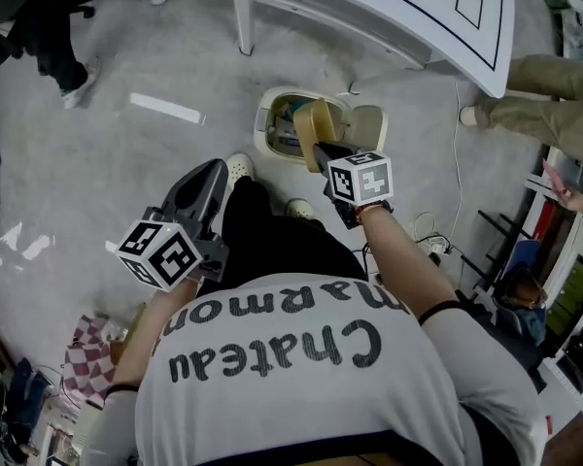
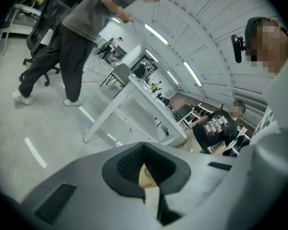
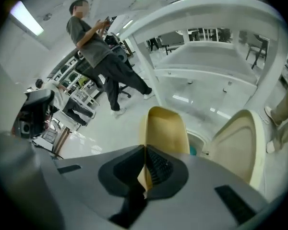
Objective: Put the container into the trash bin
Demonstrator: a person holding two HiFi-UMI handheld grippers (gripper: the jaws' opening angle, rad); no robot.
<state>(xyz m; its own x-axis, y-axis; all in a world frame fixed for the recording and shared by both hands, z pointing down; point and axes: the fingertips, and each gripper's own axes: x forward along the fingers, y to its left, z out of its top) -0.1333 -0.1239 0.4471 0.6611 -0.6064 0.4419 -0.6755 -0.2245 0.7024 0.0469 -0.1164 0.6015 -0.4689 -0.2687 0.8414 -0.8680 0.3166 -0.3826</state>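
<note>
The trash bin [image 1: 268,116] is a small cream one on the floor ahead of my feet, its lid [image 1: 370,124] flipped open to the right. My right gripper [image 1: 321,149] is shut on the rim of a tan container [image 1: 317,124], held on edge right over the bin's opening. In the right gripper view the container [image 3: 166,128] stands up from the gripper [image 3: 145,164], with the bin's lid [image 3: 240,143] beside it. My left gripper [image 1: 217,170] hangs lower left, apart from the bin. Its jaws [image 2: 144,164] meet, with a pale sliver in the slit that I cannot identify.
A white table [image 1: 408,8] with a slanted leg [image 1: 241,13] stands just behind the bin. People stand at the top left [image 1: 58,37] and the right [image 1: 554,95]. A cable [image 1: 457,134] runs down the floor by shelving on the right. My shoe [image 1: 239,168] is near the bin.
</note>
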